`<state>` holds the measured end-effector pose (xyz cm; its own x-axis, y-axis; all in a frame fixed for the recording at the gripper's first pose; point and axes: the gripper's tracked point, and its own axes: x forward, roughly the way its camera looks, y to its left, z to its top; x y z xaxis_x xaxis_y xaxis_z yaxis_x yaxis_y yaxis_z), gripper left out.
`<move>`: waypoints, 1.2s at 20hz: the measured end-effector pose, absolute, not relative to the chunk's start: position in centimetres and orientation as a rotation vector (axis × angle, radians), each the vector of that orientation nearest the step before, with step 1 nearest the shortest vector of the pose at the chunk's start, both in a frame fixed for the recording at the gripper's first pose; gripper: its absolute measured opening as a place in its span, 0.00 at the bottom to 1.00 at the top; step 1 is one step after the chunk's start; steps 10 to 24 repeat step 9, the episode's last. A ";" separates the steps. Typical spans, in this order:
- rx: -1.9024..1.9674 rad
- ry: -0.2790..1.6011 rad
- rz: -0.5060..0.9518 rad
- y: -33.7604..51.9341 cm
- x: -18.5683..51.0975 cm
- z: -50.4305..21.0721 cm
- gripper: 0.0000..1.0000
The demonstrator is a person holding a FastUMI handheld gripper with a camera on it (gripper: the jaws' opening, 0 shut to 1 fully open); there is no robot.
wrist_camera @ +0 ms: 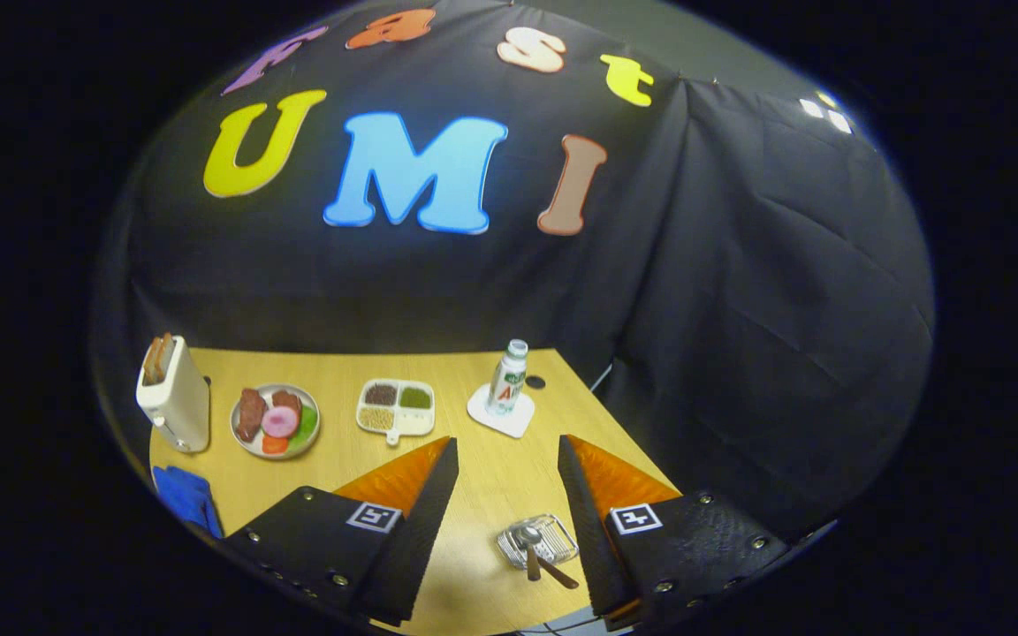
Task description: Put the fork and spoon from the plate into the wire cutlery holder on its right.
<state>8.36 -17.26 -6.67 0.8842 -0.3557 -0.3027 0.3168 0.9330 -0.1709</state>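
The gripper is hanging above the wooden table with its fingers spread wide, grasping nothing. Between them, near the table's front edge, the wire cutlery holder is already holding a spoon and a second wooden-handled utensil, its head hard to make out. Toward the table's back edge, a bottle is standing on a white coaster, its label too small to read.

gripper fingers spread, empty, wire cutlery holder with spoon between them, wooden table
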 end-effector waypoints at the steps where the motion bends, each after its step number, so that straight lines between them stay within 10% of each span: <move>1: -0.110 0.276 -0.341 -16.8 8.3 -5.3 0.71; 7: -0.088 -0.036 -0.228 -13.9 6.9 1.6 0.73; 24: -0.084 -0.033 -0.224 -13.9 6.5 1.3 0.73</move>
